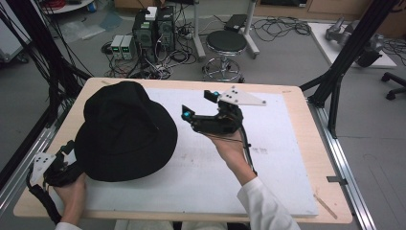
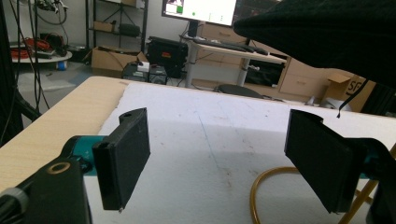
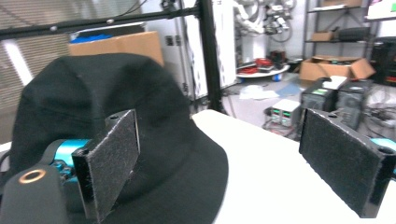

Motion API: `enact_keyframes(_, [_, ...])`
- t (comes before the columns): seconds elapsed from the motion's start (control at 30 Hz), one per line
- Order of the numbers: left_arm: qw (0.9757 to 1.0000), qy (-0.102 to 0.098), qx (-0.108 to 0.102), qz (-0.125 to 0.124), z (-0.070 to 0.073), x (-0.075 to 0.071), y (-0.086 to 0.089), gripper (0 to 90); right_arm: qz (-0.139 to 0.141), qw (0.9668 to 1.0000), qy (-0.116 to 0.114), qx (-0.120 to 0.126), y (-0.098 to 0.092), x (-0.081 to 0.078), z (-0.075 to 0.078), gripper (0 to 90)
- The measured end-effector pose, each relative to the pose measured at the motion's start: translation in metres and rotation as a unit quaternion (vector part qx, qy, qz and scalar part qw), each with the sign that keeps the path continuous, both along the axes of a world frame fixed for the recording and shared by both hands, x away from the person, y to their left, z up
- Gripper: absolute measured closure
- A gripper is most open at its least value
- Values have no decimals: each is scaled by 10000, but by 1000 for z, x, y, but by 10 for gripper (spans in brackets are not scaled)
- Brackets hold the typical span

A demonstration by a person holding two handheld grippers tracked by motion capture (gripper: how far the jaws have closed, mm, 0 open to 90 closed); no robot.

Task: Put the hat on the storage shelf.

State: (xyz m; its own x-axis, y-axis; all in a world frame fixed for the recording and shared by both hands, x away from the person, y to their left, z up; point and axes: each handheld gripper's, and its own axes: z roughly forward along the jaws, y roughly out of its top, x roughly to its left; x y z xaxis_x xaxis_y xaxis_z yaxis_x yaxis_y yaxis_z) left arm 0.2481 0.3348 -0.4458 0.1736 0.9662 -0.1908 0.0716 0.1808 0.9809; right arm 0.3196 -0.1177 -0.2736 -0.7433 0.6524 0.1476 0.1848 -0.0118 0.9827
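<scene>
Here, black hat left of gaping right claw, apart.

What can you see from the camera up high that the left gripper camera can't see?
High view alone: the whole black hat with its crown and round brim, both hands, the right gripper held open above the white board, and a stool on the floor beyond the table.

Left gripper view alone: the left gripper seen from close, its jaws open with nothing between them, a yellow cable and a lit monitor.

Both: the hat's brim, the white board and the wooden table.
</scene>
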Motion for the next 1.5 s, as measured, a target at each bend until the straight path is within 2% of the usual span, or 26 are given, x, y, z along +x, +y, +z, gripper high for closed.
enact_keyframes(0.17, [10000, -20, -35, 27, 0, -1, 0, 225, -418, 9991, 28, -83, -30, -6, -4, 115])
enact_keyframes(0.37, [10000, -25, -55, 40, 0, -1, -1, 225, -926, 9955, 34, -218, -64, -18, -9, 115])
enact_keyframes(0.53, [10000, -1, -51, 79, 0, -4, 0, 225, -1368, 9898, 263, -286, -90, -28, -15, 115])
enact_keyframes(0.63, [9999, -9, -72, 120, 1, -6, 1, 225, -1624, 9857, 238, -391, -105, -35, -20, 115])
enact_keyframes(0.77, [9999, -20, -1, 133, 1, -8, 1, 225, -1883, 9805, 261, -495, -122, -43, -28, 115])
enact_keyframes(1.03, [9999, -2, 36, 99, 1, -8, -1, 225, -2291, 9711, 524, -415, -147, -54, -49, 116])
enact_keyframes(1.1, [9999, -2, 37, 101, 2, -8, -1, 225, -2386, 9687, 530, -436, -151, -56, -55, 116])
enact_keyframes(1.23, [9999, -5, 112, 106, 2, -8, -2, 225, -2458, 9662, 572, -524, -156, -57, -67, 116])
enact_keyframes(1.33, [9999, -9, 123, 100, 2, -8, -2, 224, -2510, 9650, 606, -469, -160, -58, -76, 116])
enact_keyframes(1.5, [9999, -15, 144, 91, 2, -8, -3, 224, -2739, 9588, 520, -546, -164, -59, -91, 116])
